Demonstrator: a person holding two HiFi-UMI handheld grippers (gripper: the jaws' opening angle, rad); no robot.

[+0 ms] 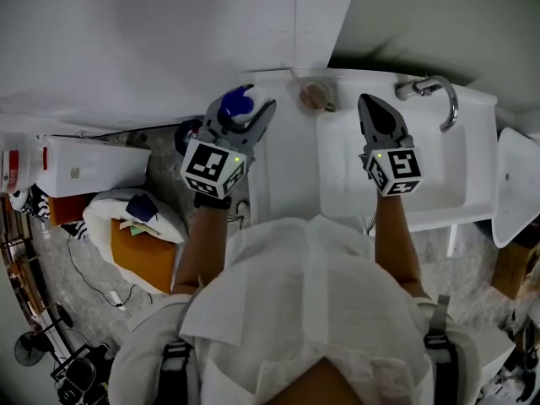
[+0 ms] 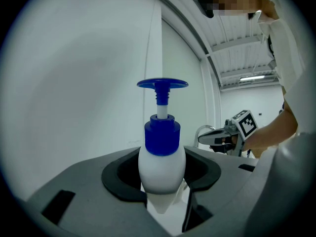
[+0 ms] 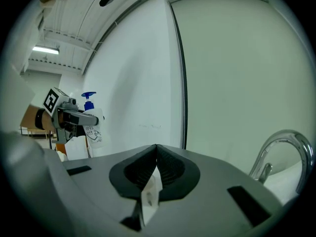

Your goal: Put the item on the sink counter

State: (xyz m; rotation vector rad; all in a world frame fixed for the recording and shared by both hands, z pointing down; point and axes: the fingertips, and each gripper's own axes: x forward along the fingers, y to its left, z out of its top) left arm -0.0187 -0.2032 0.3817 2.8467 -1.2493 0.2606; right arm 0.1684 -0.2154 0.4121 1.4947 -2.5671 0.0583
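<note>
The left gripper pinches the pump bottle by its white shoulder, just under the blue collar. It holds the bottle upright, well to the left of the faucet. The right gripper has its jaws pressed together on nothing and hangs over the basin, just left of the faucet, so it is not placed to steady anything.

The shoulder is smooth and rounded, so I judge the bottle could slide or tip in the grip. It also hangs about the edge of the sink counter farthest from the faucet; lowered there, it could miss and drop to the floor. A small round object left of the faucet might get knocked.

The bottle's base is hidden in every view, so I cannot tell whether it touches the counter. The round object is too blurred to name.
</note>
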